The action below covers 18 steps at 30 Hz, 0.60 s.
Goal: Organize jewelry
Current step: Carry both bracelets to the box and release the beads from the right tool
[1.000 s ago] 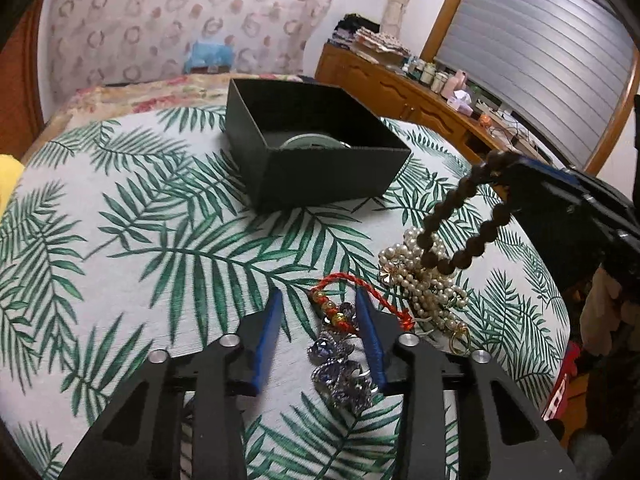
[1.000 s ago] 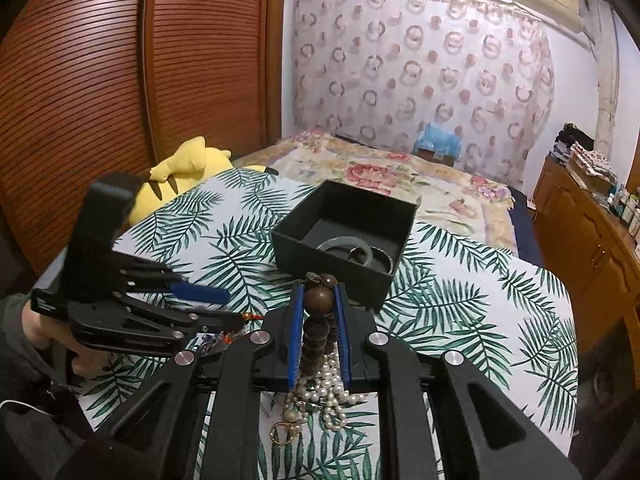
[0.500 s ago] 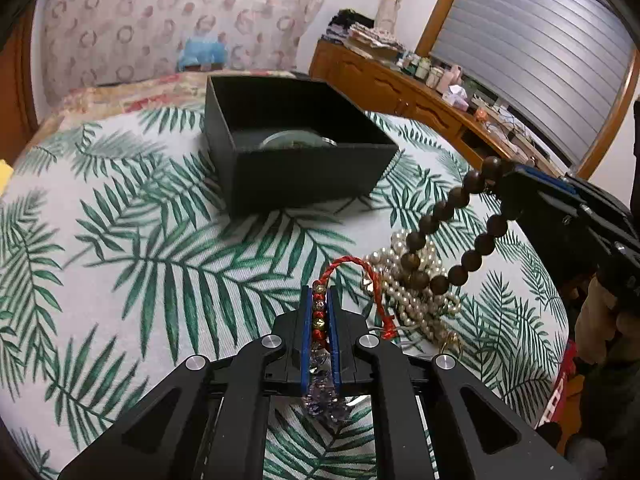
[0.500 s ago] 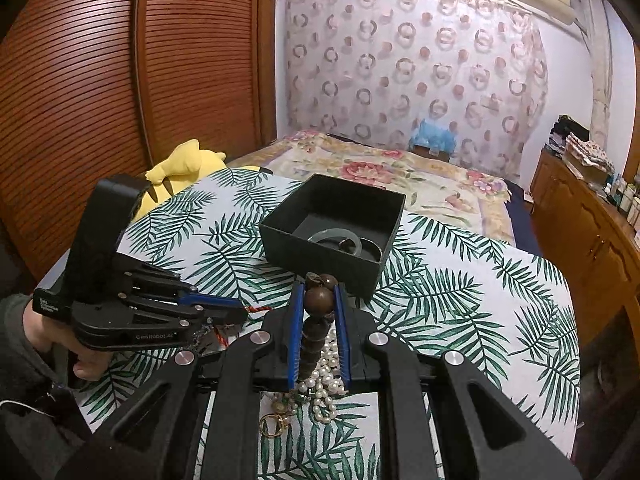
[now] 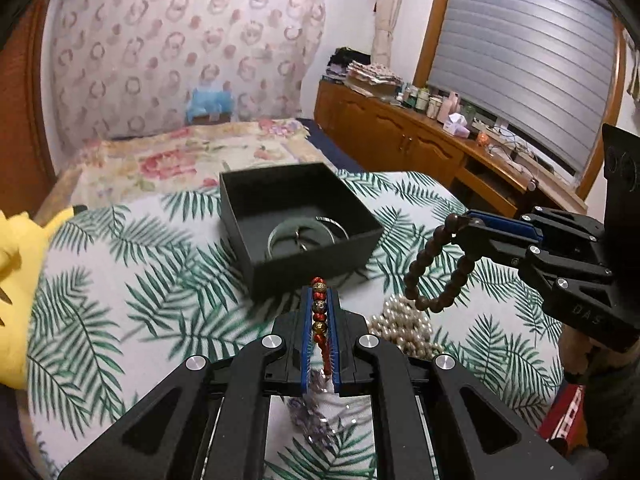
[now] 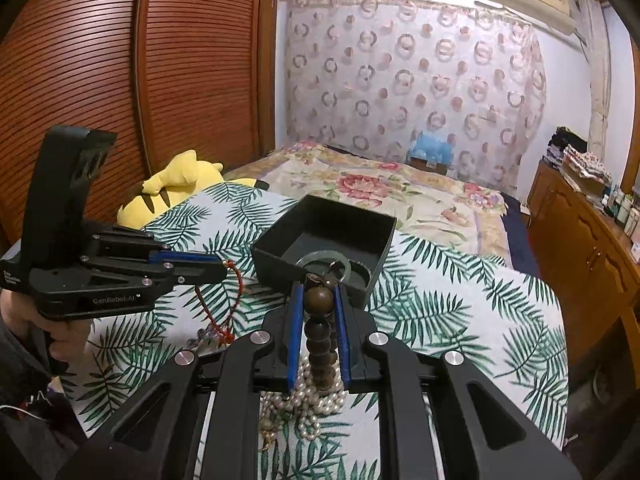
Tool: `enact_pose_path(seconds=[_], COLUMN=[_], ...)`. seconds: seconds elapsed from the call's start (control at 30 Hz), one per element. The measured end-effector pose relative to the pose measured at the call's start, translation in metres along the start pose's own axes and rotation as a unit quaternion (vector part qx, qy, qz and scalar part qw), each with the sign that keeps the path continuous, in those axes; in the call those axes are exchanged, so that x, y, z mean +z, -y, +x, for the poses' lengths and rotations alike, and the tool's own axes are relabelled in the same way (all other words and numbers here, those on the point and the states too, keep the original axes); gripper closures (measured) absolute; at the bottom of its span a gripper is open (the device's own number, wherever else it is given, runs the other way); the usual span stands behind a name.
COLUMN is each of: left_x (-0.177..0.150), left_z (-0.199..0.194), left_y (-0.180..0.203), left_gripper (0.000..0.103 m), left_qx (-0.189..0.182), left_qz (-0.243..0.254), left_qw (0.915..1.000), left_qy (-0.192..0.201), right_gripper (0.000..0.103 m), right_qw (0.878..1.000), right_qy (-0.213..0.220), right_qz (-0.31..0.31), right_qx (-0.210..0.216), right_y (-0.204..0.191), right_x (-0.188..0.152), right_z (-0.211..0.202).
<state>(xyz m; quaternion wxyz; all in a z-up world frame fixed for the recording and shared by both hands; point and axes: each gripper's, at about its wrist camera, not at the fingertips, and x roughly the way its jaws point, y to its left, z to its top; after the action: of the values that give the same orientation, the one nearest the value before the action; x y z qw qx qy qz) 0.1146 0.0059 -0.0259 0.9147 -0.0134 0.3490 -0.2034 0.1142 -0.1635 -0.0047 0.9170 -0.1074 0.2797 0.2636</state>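
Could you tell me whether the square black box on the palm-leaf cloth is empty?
No, a pale ring-shaped bangle lies inside the square black box.

The red bead bracelet (image 5: 320, 322) drops behind the left fingers (image 5: 307, 336), its lower loop hidden. The crystal piece (image 5: 310, 420) beneath is a blur. The black box (image 6: 384, 236) wall covers half the bangle (image 6: 320, 258). Pearl strands (image 6: 304, 404) vanish under the right gripper's frame.

L gripper (image 5: 320, 300): jaws closed tight on a red beaded bracelet (image 5: 319, 312), held clear of the surface, pointing fwd and downward. R gripper (image 6: 318, 304): jaws clamped on a brown bead bracelet (image 6: 320, 320), also angled down. Person's hand (image 6: 60, 340) wraps L grip handle, partly visible.
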Motion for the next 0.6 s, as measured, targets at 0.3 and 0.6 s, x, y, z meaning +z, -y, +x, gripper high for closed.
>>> enact_pose_path(seconds=[0.3,0.6], left_x=[0.024,0.049], left_z=[-0.007,-0.006], left_y=[0.001,0.0], left_gripper=[0.097,0.097], left_qx=[0.004,0.021], left_qz=[0.011,0.025], left_qw=[0.9997,0.9989], left_qy=[0.021,0.035], right_gripper=[0.086,0.086], right_qw=[1.0,0.999], right_qy=[0.02,0.039], right_qz=[0.0,0.012], right_qx=[0.0,0.017], right_y=[0.017,0.044], right_x=[0.03,0.065], right_z=[0.009,0.033])
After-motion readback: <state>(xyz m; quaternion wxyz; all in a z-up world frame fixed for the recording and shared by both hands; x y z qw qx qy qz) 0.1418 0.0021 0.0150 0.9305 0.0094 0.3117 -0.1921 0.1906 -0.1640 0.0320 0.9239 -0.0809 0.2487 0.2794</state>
